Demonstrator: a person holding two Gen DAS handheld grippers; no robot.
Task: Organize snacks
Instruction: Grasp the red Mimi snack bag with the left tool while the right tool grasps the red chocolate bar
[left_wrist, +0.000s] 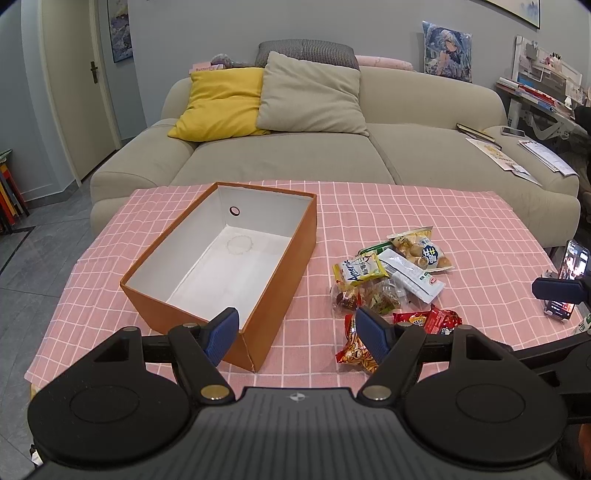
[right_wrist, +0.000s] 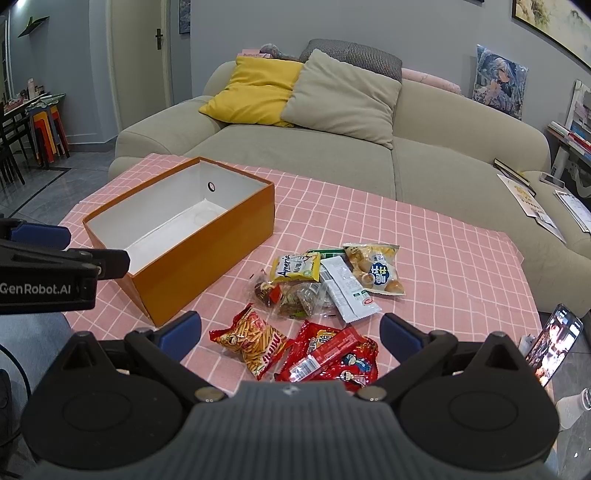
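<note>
On the table (right_wrist: 424, 236) my orange box (right_wrist: 207, 254) lies open with bare cloth round its rims, the snack pile (right_wrist: 321, 288) just right, and my left tongs (left_wrist: 295, 332) and right tongs (right_wrist: 290, 328) gape empty.

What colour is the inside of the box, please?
White inside the box, with orange outer walls; the left wrist view shows it best.

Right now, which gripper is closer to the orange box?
Left. The left gripper hovers at the orange box's near corner; the right gripper hangs over the red snack packets beside it.
</note>
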